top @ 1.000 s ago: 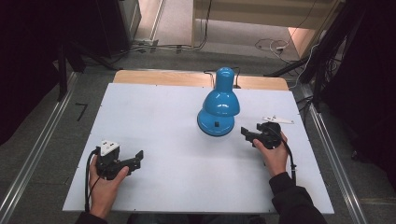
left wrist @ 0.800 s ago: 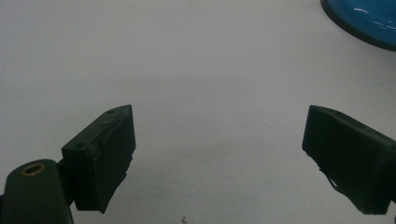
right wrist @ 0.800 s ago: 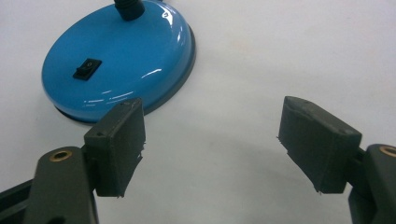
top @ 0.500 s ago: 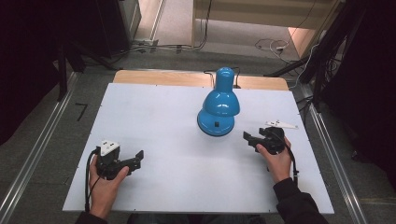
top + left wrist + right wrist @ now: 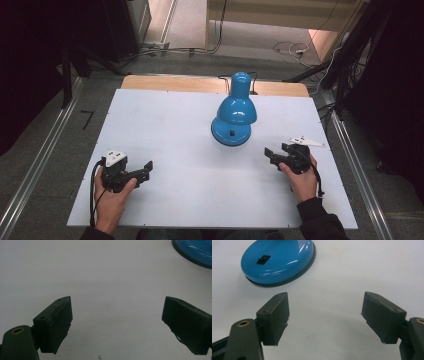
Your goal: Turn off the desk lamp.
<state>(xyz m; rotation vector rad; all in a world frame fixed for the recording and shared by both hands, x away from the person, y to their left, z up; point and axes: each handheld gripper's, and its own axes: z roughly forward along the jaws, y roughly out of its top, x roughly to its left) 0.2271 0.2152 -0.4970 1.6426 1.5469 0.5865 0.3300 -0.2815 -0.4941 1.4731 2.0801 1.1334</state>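
A glossy blue desk lamp (image 5: pixel 234 117) stands on the white table (image 5: pixel 165 120), right of centre, its shade bent down over its round base. In the right gripper view the base (image 5: pixel 279 262) with a black switch (image 5: pixel 263 259) lies just ahead and to the left of the jaws. My right gripper (image 5: pixel 270 156) rests low at the lamp's right, open, nothing between its fingers (image 5: pixel 274 317). My left gripper (image 5: pixel 146 170) sits near the front left, far from the lamp, also open and empty. A corner of the base (image 5: pixel 195 252) shows at the top right of the left gripper view.
A wooden strip (image 5: pixel 170 82) runs along the table's far edge. Metal rails (image 5: pixel 40 165) flank both sides on the floor. Cables (image 5: pixel 290 49) lie on the floor beyond the table. Bare white surface spreads between the two grippers.
My right gripper has drawn back a little toward the near edge and to the right, away from the lamp. The left gripper and the lamp have stayed put.
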